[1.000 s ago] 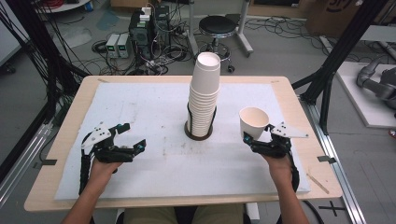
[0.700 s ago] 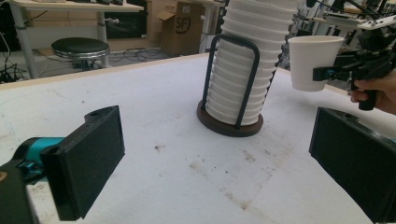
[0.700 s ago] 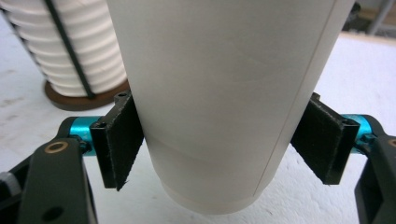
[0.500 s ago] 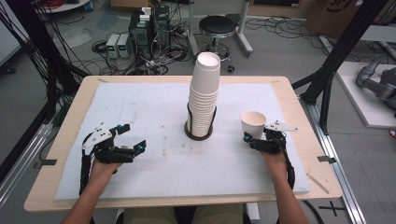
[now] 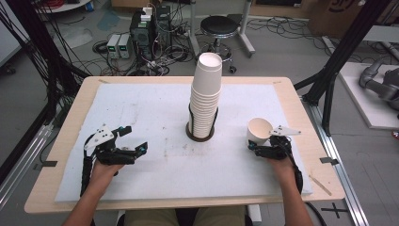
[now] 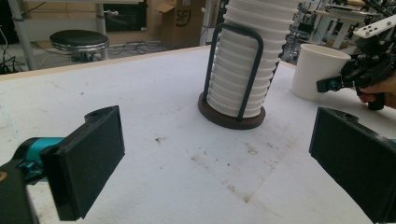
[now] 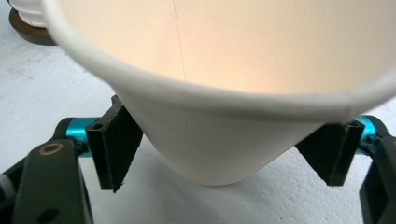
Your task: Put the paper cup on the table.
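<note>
A tall stack of white paper cups stands in a dark wire holder at the table's middle; the left gripper view shows the stack ahead. A single white paper cup stands upright on the white mat to the right of the stack. My right gripper is shut on its lower wall. In the right gripper view the cup sits between both pads, its base at the mat. My left gripper rests open at the front left, nothing between its jaws.
The white mat covers most of the wooden table. There is free mat between the two grippers in front of the holder. Beyond the table stand a black stool, cables and electronic boxes on the floor.
My right gripper has brought the single cup down and a little toward the stack, from tilted above the mat to upright at it. The left gripper has stayed put.
</note>
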### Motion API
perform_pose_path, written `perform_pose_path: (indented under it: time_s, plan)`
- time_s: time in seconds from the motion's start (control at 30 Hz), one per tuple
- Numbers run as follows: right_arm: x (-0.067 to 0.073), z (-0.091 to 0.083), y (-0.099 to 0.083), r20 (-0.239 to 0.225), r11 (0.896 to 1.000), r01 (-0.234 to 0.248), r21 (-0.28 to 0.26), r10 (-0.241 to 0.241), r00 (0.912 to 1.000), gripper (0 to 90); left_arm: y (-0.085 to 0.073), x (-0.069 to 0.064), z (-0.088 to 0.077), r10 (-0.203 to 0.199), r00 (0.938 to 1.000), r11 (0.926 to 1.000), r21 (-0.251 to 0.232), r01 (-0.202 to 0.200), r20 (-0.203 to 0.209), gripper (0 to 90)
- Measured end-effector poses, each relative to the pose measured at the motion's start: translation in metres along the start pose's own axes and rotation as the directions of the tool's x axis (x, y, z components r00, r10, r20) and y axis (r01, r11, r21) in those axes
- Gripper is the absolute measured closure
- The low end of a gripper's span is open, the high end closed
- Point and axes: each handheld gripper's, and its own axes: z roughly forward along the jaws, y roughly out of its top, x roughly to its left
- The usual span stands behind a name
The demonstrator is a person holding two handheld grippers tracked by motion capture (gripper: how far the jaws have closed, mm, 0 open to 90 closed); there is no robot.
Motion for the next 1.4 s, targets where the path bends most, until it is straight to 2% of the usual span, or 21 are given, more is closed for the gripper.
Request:
perform_pose_path:
  time_s: [0.17, 0.37, 0.43, 0.57, 0.7, 0.77, 0.9, 1.1, 1.17, 1.3, 1.4]
  plan:
    - [-0.001, -0.001, -0.001, -0.022, 1.000, -0.007, -0.005, 0.007, 0.9997, 18.5, 0.000, 0.001, 0.000, -0.003, 1.0000, 1.0000, -0.002, 0.003, -0.003, 3.3]
    - [0.001, -0.005, -0.003, -0.007, 1.000, -0.022, 0.005, 0.022, 0.9997, 18.5, 0.000, 0.002, -0.001, -0.006, 1.0000, 1.0000, 0.002, 0.006, -0.006, 3.3]
    - [0.002, -0.009, -0.005, -0.015, 0.999, -0.031, 0.024, 0.031, 0.9994, 18.5, 0.000, 0.002, -0.001, -0.005, 1.0000, 1.0000, -0.002, 0.005, -0.008, 3.3]
    - [0.002, -0.019, -0.010, -0.040, 0.999, -0.030, 0.029, 0.031, 0.9987, 18.5, 0.000, 0.003, -0.002, -0.012, 0.9999, 0.9999, -0.003, 0.012, -0.010, 3.3]
    - [0.006, -0.031, -0.016, -0.044, 0.999, -0.014, 0.036, 0.016, 0.9989, 18.5, 0.000, 0.004, -0.002, -0.013, 0.9998, 0.9999, -0.005, 0.013, -0.018, 3.3]
    - [0.007, -0.040, -0.018, -0.044, 0.999, -0.027, 0.023, 0.028, 0.9986, 18.6, 0.000, 0.004, -0.002, -0.018, 0.9997, 0.9998, -0.004, 0.018, -0.018, 3.3]
    - [0.008, -0.060, -0.023, -0.038, 0.997, -0.054, -0.047, 0.052, 0.9979, 18.6, 0.001, 0.004, -0.002, -0.026, 0.9995, 0.9996, -0.013, 0.026, -0.017, 3.3]
    - [0.011, -0.082, -0.025, -0.048, 0.983, -0.101, -0.152, 0.094, 0.9944, 18.6, 0.001, 0.003, -0.001, -0.040, 0.9989, 0.9991, -0.017, 0.039, -0.026, 3.3]
    - [0.015, -0.088, -0.024, -0.064, 0.977, -0.104, -0.185, 0.094, 0.9936, 18.6, 0.001, 0.003, -0.001, -0.038, 0.9988, 0.9992, -0.015, 0.037, -0.031, 3.3]
    - [0.026, -0.096, -0.022, -0.074, 0.971, -0.081, -0.223, 0.066, 0.9951, 18.6, 0.001, 0.002, 0.000, -0.037, 0.9988, 0.9992, -0.013, 0.037, -0.031, 3.3]
    - [0.032, -0.098, -0.021, -0.091, 0.966, -0.092, -0.242, 0.072, 0.9932, 18.5, 0.001, 0.000, 0.001, -0.031, 0.9991, 0.9994, -0.015, 0.031, -0.029, 3.3]
